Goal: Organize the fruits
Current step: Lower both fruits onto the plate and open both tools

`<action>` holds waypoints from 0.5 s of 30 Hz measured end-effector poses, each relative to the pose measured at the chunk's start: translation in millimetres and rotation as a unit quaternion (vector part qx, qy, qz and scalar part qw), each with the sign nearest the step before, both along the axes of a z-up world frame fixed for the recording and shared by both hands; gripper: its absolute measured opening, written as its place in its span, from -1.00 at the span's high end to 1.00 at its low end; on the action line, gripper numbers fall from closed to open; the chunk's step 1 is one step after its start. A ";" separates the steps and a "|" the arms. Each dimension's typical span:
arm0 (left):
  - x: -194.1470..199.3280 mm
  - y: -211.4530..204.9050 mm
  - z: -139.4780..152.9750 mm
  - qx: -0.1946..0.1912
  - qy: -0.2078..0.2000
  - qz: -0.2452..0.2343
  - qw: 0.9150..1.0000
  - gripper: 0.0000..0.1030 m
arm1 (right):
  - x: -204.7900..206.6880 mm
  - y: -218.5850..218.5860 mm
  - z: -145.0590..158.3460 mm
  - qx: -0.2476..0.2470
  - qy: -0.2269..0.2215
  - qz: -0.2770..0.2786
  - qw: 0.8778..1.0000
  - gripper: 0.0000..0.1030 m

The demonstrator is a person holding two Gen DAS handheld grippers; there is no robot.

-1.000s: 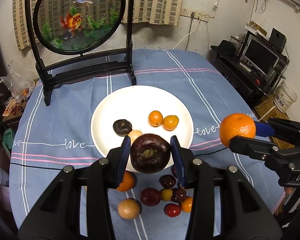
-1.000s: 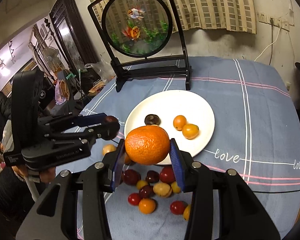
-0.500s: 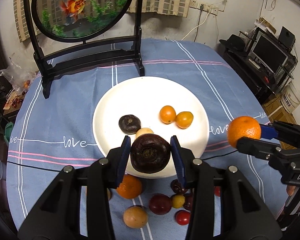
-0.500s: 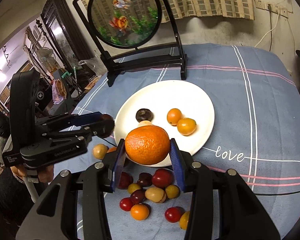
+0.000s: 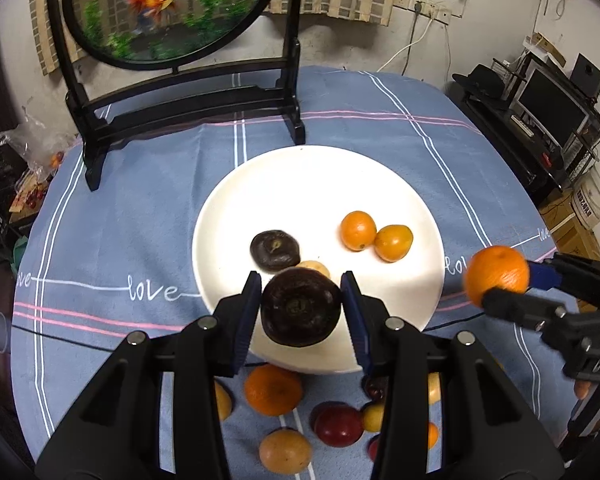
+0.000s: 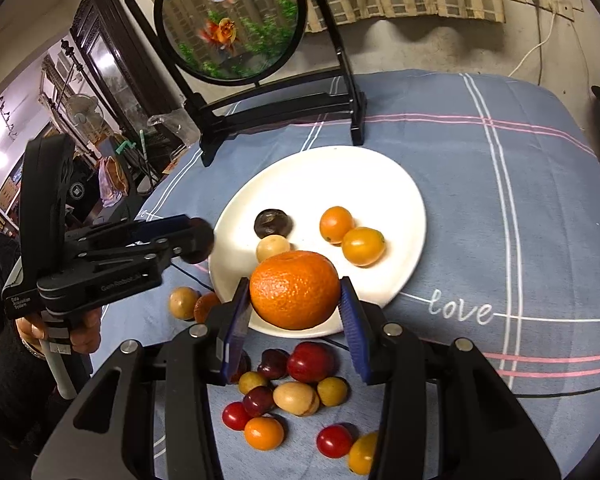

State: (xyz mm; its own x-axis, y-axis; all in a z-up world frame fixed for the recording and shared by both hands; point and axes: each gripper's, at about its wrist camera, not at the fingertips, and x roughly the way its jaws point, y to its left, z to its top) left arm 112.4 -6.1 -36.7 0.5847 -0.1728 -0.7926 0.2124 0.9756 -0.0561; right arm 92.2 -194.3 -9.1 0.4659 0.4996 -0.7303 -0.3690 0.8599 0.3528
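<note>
My left gripper [image 5: 301, 308] is shut on a dark purple fruit [image 5: 300, 307] and holds it above the near rim of the white plate [image 5: 300, 176]. My right gripper [image 6: 295, 300] is shut on a large orange [image 6: 295, 289] above the plate's [image 6: 340, 168] near edge; it also shows at the right in the left wrist view [image 5: 496, 276]. On the plate lie a dark fruit [image 5: 275, 249], two small orange fruits [image 5: 357, 230] and a pale fruit [image 6: 273, 247]. Several small red, yellow and orange fruits [image 6: 296, 398] lie on the cloth before the plate.
A round goldfish screen on a black stand [image 5: 188, 92] stands behind the plate. A blue striped cloth [image 6: 500, 208] covers the table. A loose orange [image 5: 273, 389] lies by the plate's near rim. Shelves and a monitor [image 5: 548, 104] stand to the right.
Both grippers have moved forward toward the plate with their fruits still held. The plate and screen loom larger in both views.
</note>
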 end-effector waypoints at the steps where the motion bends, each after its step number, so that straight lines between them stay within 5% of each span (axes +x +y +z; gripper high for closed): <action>1: 1.0 -2.9 0.6 0.002 -0.002 -0.002 1.000 0.19 | 1.3 1.7 0.2 0.000 -0.001 0.001 1.000 0.15; 15: 12.4 -10.2 3.6 0.013 -0.008 -0.002 1.000 0.19 | 16.3 13.7 0.6 0.004 -0.005 0.010 1.000 0.14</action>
State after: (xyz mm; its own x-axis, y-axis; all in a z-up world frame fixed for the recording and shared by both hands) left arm 124.8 -16.3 -33.0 0.5969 -0.1548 -0.7873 0.2160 0.9760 -0.0281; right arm 108.6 -180.6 -8.5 0.4622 0.5146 -0.7222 -0.3902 0.8493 0.3555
